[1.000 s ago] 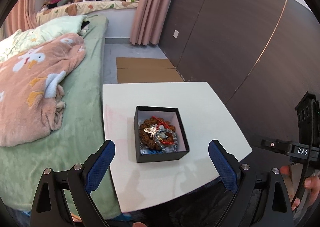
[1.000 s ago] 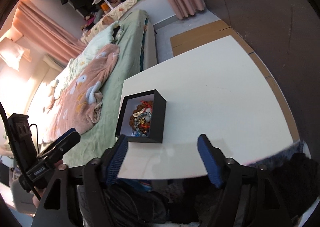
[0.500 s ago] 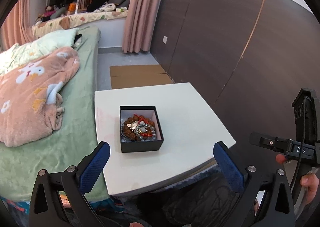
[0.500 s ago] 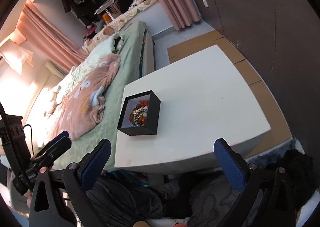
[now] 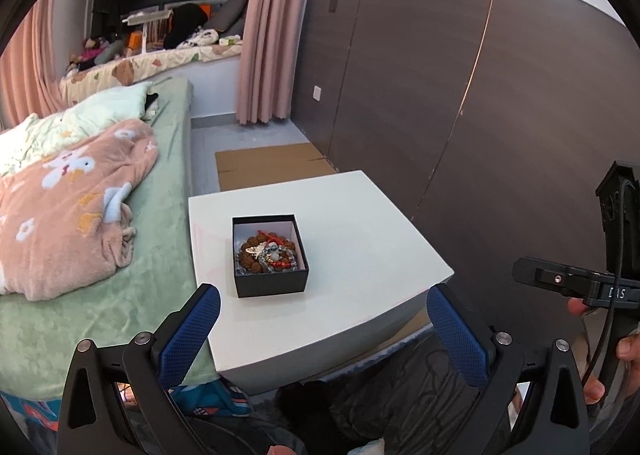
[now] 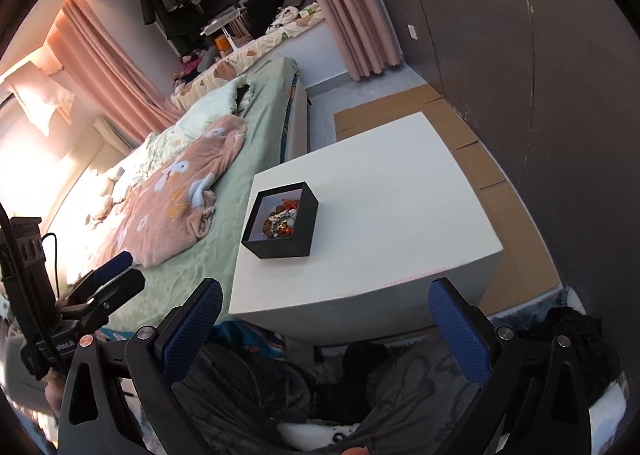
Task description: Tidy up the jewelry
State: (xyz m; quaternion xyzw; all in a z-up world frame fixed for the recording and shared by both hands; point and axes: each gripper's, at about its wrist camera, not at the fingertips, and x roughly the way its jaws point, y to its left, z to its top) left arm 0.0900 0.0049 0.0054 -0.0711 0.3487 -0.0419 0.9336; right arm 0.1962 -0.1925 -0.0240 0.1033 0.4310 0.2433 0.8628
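A black open box [image 5: 270,255] stands on the white table [image 5: 360,231]. It holds a pile of jewelry [image 5: 267,253]: brown bead bracelets, a red cord and silver pieces. The box also shows in the right wrist view [image 6: 282,220] with the jewelry [image 6: 281,219] inside. My left gripper [image 5: 323,329] is open and empty, held back from the table's near edge. My right gripper [image 6: 325,325] is open and empty, also off the table's near edge, to the right.
A bed with a green sheet [image 5: 120,287] and a pink blanket [image 5: 68,207] lies against the table's left side. A dark panelled wall [image 5: 480,115] runs along the right. Flat cardboard [image 5: 272,165] lies on the floor beyond the table. Dark clothing [image 6: 360,387] lies below the grippers.
Both grippers have pulled back and away from the table, so the box looks smaller and farther. The right gripper's jaws have opened wider. The box has not moved.
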